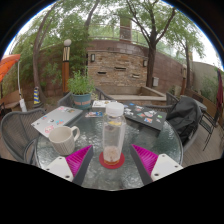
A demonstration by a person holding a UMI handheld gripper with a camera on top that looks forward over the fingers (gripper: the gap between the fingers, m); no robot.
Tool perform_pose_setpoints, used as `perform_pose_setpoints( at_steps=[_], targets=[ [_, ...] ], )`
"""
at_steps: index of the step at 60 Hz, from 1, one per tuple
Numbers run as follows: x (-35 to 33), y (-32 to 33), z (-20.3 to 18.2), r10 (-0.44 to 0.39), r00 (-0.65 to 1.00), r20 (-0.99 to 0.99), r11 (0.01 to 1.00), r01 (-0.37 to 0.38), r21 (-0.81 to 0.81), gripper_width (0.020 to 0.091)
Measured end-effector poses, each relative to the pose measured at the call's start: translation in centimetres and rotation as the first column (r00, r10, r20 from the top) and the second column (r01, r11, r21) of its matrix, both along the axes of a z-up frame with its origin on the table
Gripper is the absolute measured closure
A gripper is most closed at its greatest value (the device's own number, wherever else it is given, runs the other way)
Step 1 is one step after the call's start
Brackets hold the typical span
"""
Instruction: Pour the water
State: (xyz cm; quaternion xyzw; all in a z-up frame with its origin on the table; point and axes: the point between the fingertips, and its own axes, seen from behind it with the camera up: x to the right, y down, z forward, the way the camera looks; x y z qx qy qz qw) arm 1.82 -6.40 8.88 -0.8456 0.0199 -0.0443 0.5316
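Your gripper (112, 160) points at 12 o'clock across a round glass-topped patio table (150, 135). Its two fingers, each faced with a magenta pad (80, 158), stand released, with a gap on either side of the object between them.

That object is the task's thing: a clear plastic bottle with a white cap and a red band near its base (113, 135). It stands upright on the glass, between the fingers and resting on its own base.

Handling, as a judgement: the bottle wall is thin and smooth, so it will likely flex and may slip if squeezed hard. The water level cannot be read, so treat the weight as unknown. Take hold at mid-body, below the shoulder, with both pads square to the wall. Avoid the cap and the neck.

A white ceramic mug with a handle (63, 139) sits at 10 o'clock from the bottle, near it but apart; it is the probable receiver. Flat printed papers (55, 120) lie beyond the mug. A dark jacket (187, 118) hangs at 2 o'clock.
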Motion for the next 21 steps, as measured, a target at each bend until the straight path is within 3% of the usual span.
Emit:
perform_pose_setpoints(
  at_steps=[11,21],
  targets=[
    [-5.4,-9.4,5.5,-0.040,0.999,-0.013,0.999,0.040,-0.037,0.0278],
    [-13.5,-17.9,10.9,-0.011,0.995,-0.098,0.998,0.004,-0.068,0.0277]
  ],
)
